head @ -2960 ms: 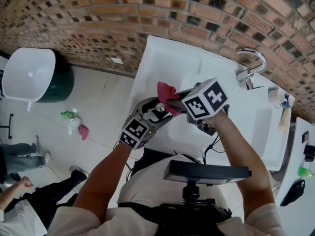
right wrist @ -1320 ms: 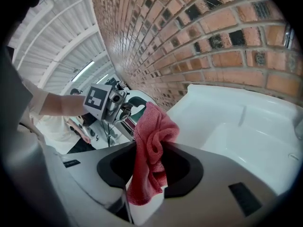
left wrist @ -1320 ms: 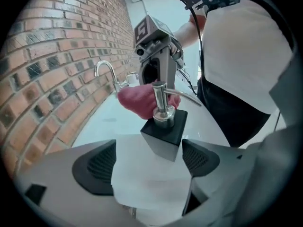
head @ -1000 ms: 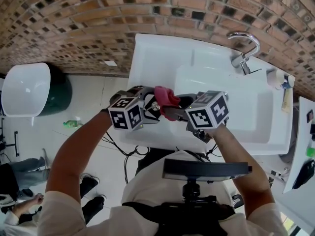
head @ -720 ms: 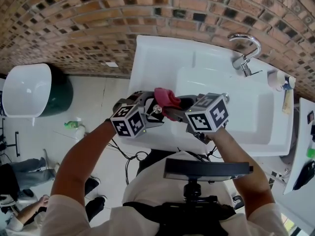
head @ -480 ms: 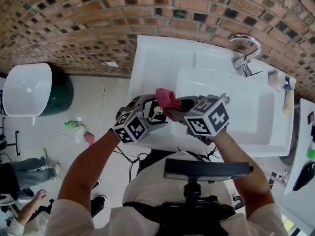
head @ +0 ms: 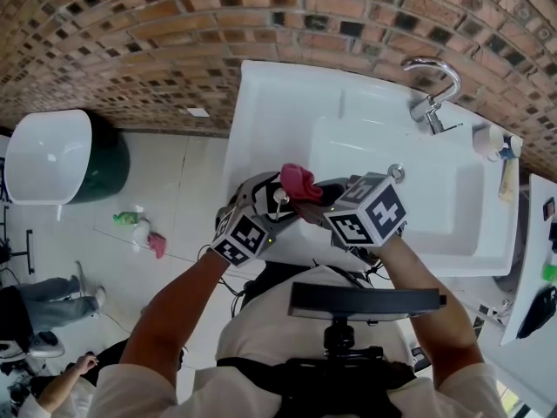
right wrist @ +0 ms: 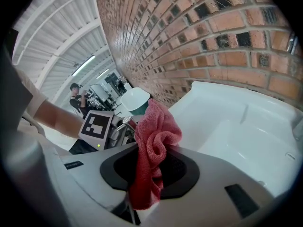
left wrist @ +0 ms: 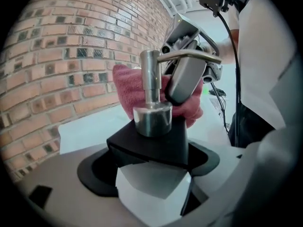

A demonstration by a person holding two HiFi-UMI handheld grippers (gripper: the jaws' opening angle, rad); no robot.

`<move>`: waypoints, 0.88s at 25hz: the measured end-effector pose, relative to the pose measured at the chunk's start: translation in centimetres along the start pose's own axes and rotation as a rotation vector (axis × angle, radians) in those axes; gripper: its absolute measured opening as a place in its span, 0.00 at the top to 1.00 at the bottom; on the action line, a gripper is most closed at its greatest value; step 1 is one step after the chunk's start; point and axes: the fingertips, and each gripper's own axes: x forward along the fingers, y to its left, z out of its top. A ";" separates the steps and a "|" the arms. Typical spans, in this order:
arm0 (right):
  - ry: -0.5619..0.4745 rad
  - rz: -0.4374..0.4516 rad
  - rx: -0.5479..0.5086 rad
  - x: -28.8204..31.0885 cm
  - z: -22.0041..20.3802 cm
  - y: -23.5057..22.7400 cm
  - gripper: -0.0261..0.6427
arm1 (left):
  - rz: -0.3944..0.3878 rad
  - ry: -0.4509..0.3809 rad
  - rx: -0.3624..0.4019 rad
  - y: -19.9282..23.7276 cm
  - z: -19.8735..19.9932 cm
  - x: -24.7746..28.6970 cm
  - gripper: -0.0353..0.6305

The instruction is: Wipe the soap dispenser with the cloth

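In the middle of the head view, over the white sink's front edge, the left claw is clamping the black soap dispenser. The right claw is pinching the pink cloth, holding it bunched against the dispenser's steel pump.

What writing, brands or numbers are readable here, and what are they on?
None readable.
The marker cubes on left gripper and right gripper: square patterns, no letters.
A small label on right gripper's body: too blurred to read.
The soap dispenser and cloth: no print visible.
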 end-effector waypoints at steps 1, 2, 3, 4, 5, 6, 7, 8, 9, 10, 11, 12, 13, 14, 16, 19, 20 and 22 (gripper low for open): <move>0.005 0.003 0.006 0.0 -0.3 0.1 0.81 | 0.005 -0.002 -0.011 0.0 0.0 -0.1 0.30; 0.008 0.006 0.010 -0.1 -0.5 0.3 0.81 | 0.007 -0.007 -0.023 0.0 0.0 -0.1 0.30; 0.005 0.010 0.012 -0.1 -0.5 0.4 0.81 | 0.006 -0.016 -0.036 -0.1 0.1 -0.1 0.30; -0.002 0.013 0.017 -0.1 -0.5 0.5 0.81 | 0.003 -0.026 -0.047 -0.2 0.2 -0.1 0.30; -0.009 0.014 0.025 -0.1 -0.5 0.4 0.81 | 0.002 -0.033 -0.056 -0.3 0.3 0.0 0.30; -0.015 0.013 0.033 -0.1 -0.4 0.2 0.81 | 0.005 -0.035 -0.063 -0.4 0.3 0.0 0.30; -0.022 0.009 0.032 0.0 -0.4 0.1 0.80 | 0.010 -0.035 -0.070 -0.4 0.3 0.0 0.30; -0.029 0.000 0.023 0.0 -0.2 -0.1 0.79 | 0.017 -0.035 -0.077 -0.4 0.3 0.1 0.30; -0.037 -0.010 0.010 0.1 -0.1 -0.2 0.76 | 0.023 -0.034 -0.085 -0.4 0.4 0.1 0.30; -0.046 -0.017 -0.005 0.2 0.0 -0.3 0.73 | 0.028 -0.033 -0.091 -0.4 0.4 0.1 0.30; -0.055 -0.018 -0.016 0.3 0.1 -0.4 0.71 | 0.030 -0.032 -0.096 -0.4 0.4 0.0 0.30; -0.064 -0.014 -0.024 0.4 0.1 -0.5 0.69 | 0.031 -0.031 -0.099 -0.4 0.4 0.0 0.30; -0.073 -0.006 -0.027 0.5 0.2 -0.6 0.67 | 0.030 -0.029 -0.100 -0.3 0.4 -0.1 0.30; -0.083 0.005 -0.026 0.6 0.2 -0.7 0.65 | 0.030 -0.027 -0.101 -0.3 0.3 -0.1 0.31; -0.104 0.037 -0.005 0.8 0.3 -0.7 0.64 | 0.038 -0.021 -0.101 -0.2 0.2 -0.2 0.31; -0.151 0.088 0.058 1.0 0.5 -0.4 0.70 | 0.063 -0.012 -0.105 0.0 0.0 -0.2 0.31; -0.166 0.089 0.074 0.9 0.4 -0.4 0.73 | 0.075 -0.002 -0.105 0.0 -0.2 -0.2 0.31; -0.183 0.076 0.100 0.7 0.3 -0.4 0.77 | 0.102 0.018 -0.105 0.2 -0.5 -0.3 0.31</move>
